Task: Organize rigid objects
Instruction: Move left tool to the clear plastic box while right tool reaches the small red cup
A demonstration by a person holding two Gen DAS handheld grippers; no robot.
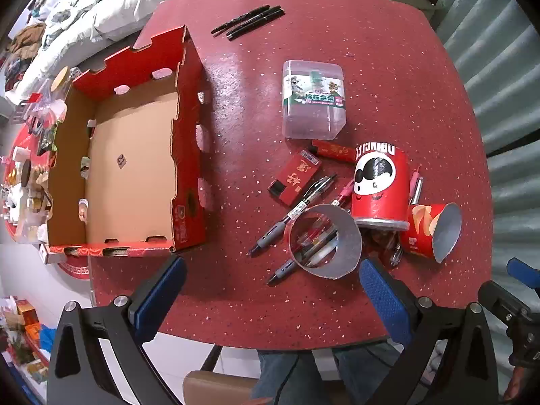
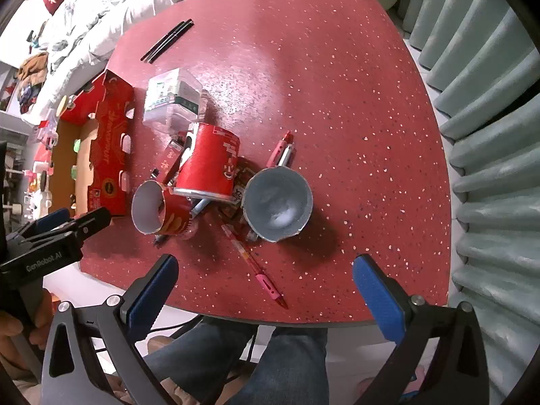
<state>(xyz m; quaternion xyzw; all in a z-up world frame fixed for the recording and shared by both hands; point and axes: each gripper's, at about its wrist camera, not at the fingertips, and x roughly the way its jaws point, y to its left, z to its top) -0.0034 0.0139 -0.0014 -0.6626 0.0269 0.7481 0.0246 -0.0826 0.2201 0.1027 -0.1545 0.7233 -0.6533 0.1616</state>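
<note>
A cardboard tray (image 1: 131, 155) stood at the left of the table (image 1: 388, 77). Right of it lay a plastic box (image 1: 312, 99), with three marker pens (image 1: 248, 22) behind. Nearer, three chip cans (image 1: 379, 185) clustered over scattered pens (image 1: 293, 209).

A red cardboard box (image 1: 135, 155) sits open and empty on the table's left. Three black pens (image 1: 248, 22) lie together at the far edge. A clear plastic case (image 1: 312, 101) stands mid-table. Nearer, an upturned red can (image 1: 379, 185) stands among two cut can pieces (image 1: 324, 241), a red packet (image 1: 297, 177) and scattered pens (image 1: 293, 211).
</note>
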